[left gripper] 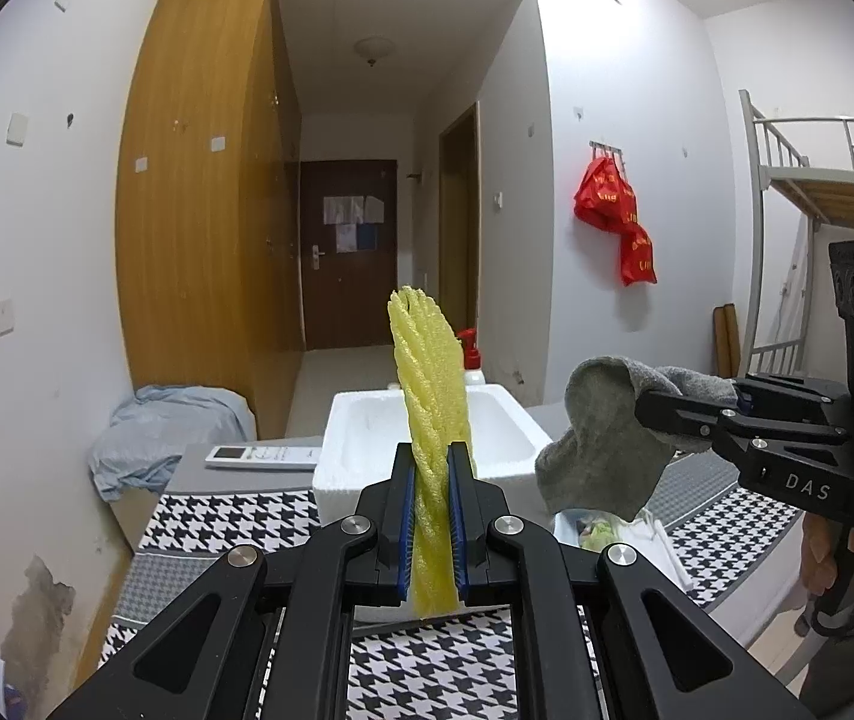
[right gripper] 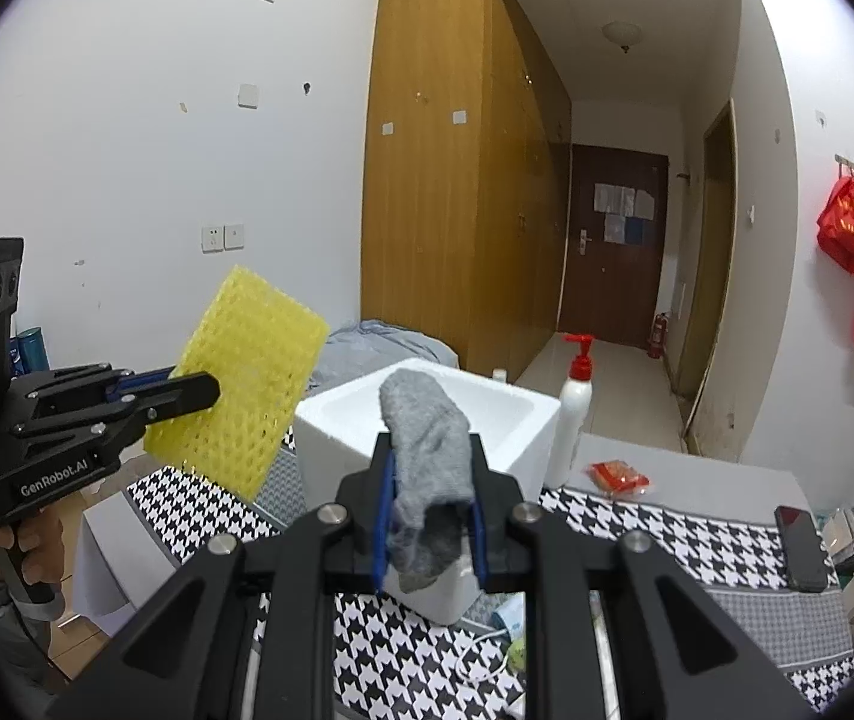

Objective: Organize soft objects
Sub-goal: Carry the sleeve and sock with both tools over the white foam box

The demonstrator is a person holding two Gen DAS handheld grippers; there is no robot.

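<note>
My left gripper (left gripper: pixel 432 459) is shut on a yellow foam net sleeve (left gripper: pixel 432 372), which stands edge-on and upright between the blue pads. The right wrist view shows this sleeve (right gripper: pixel 247 384) broadside, held up left of a white foam box (right gripper: pixel 511 420). My right gripper (right gripper: pixel 432 480) is shut on a grey sock (right gripper: pixel 427 450), bunched between its fingers. In the left wrist view the sock (left gripper: pixel 604 438) droops from the right gripper (left gripper: pixel 649 411) to the right of the foam box (left gripper: pixel 505 456). Both items hang in the air near the box, above the houndstooth cloth (left gripper: pixel 235 519).
A white pump bottle with a red top (right gripper: pixel 574 414) stands beside the box. A remote (left gripper: pixel 262 456), a red packet (right gripper: pixel 619 476) and a dark phone (right gripper: pixel 799 546) lie on the table. Blue fabric (left gripper: pixel 157 432) is heaped at the left. A second white box (right gripper: pixel 445 591) sits below the right gripper.
</note>
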